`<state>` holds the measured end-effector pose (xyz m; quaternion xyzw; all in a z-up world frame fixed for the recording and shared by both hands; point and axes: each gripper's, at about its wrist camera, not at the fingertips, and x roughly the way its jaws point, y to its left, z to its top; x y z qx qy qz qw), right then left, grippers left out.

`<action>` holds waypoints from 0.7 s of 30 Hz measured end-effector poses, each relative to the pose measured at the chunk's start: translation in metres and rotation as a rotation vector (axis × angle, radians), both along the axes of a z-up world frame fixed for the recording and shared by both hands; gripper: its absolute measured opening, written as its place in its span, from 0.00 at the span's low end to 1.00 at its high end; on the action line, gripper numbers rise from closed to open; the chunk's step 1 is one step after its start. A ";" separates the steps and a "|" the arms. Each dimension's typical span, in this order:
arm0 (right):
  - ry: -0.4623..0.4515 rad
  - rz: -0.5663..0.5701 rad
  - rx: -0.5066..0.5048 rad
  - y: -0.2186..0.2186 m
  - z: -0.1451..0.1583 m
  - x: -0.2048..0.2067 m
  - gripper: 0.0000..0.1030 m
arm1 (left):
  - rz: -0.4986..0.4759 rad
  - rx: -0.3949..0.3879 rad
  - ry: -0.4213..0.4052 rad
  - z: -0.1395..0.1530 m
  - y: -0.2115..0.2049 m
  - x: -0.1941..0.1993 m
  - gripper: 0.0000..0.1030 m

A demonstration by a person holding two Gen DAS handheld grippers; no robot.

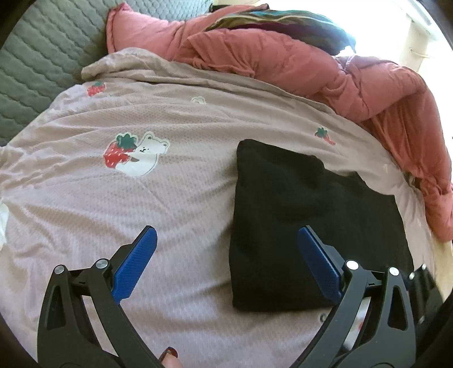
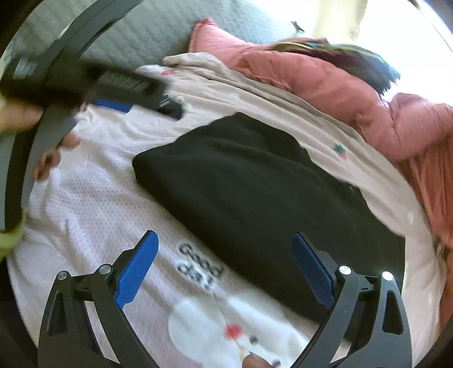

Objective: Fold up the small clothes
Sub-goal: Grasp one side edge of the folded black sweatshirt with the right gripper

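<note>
Nearest the lens in the left wrist view, a fingertip with a dark red nail (image 1: 169, 353) at the bottom edge, just behind the left gripper (image 1: 226, 240), jaws spread wide with nothing between the blue pads (image 1: 136, 263). Beneath them, a pale pink bedsheet (image 1: 85, 203) printed with a white bear hugging a strawberry (image 1: 136, 154), creased toward the left edge. To the right, lying flat on the sheet, a folded black garment (image 1: 297, 220), roughly rectangular, its near left corner just beside the right-hand pad and not touched by either pad. Behind the sheet, a bunched salmon-pink quilt (image 1: 297, 65) running along the far and right sides, a dark multicoloured cloth (image 1: 283, 19) on top of it, and a grey quilted cover (image 1: 42, 65) at upper left. In the right wrist view, somewhat blurred, the right gripper (image 2: 223, 240) likewise spread wide and empty, hovering over the sheet (image 2: 99, 198) near a printed line of dark lettering (image 2: 199, 266), too smeared to read, and a white printed figure (image 2: 226, 325). Same black garment (image 2: 254, 203) lying diagonally ahead, its near edge running past the right-hand pad (image 2: 311, 271). At upper left, the left gripper's black frame (image 2: 85, 82) and a hand (image 2: 42, 136) around it, fingertips close to the sheet.
</note>
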<state>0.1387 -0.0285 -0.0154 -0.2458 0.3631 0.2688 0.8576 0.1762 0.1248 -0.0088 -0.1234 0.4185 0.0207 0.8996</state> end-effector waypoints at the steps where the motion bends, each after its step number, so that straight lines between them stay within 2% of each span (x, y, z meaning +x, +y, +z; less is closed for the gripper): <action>1: -0.016 0.011 -0.029 0.007 -0.004 0.002 0.92 | 0.001 -0.005 0.008 0.000 0.002 0.005 0.90; 7: -0.039 0.022 -0.135 0.030 -0.026 0.020 0.91 | -0.030 -0.039 0.057 -0.007 0.003 0.038 0.90; 12: -0.062 0.011 -0.149 0.040 -0.038 0.031 0.91 | -0.049 -0.081 0.122 -0.025 0.003 0.067 0.90; 15: -0.122 -0.020 -0.160 0.044 -0.039 0.039 0.89 | -0.042 -0.116 0.156 -0.036 0.005 0.083 0.90; 18: -0.162 -0.028 -0.145 0.043 -0.036 0.042 0.76 | -0.036 -0.223 0.172 -0.045 0.011 0.094 0.90; 20: -0.219 -0.016 -0.127 0.042 -0.030 0.034 0.58 | -0.038 -0.300 0.185 -0.051 0.015 0.100 0.90; 21: -0.248 -0.015 -0.115 0.041 -0.027 0.031 0.53 | -0.043 -0.337 0.193 -0.053 0.017 0.103 0.90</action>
